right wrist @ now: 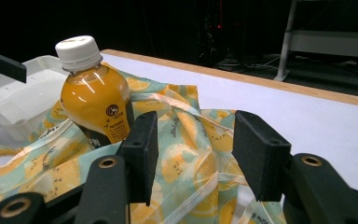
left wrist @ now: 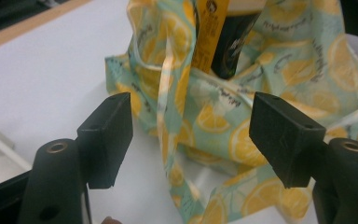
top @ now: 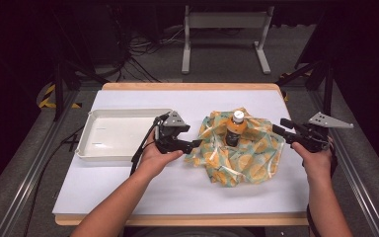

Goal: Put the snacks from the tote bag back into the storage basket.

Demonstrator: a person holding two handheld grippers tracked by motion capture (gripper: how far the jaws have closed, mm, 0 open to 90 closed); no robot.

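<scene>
Left gripper (top: pixel 193 144): I hold it at the near left edge of the cloth, jaws spread apart with nothing pinched, its tips just beside the fabric, so the folds there lie loose.

Right gripper (top: pixel 277 130): I hold it just off the cloth's right side, 2 jaws parted and empty, aimed across the fabric toward the bottle.

Cloth (top: pixel 246 153): A lemon-print wrap, crumpled in the middle of the white table (top: pixel 128 192), rumpled up around the bottle's base. I judge it bunched that way because it serves as the bottle's wrapping.

Bottle (top: pixel 236 127): 1 orange-juice bottle with a white cap, standing upright in the cloth's centre, between my 2 grippers and touched by neither.

Tray (top: pixel 98 153): A white tray lies flat to the left, well apart from the bottle, with nothing in it that I can see.

Step in hand: Both grips look released; I judge the wrap is free to be taken up again.
</scene>
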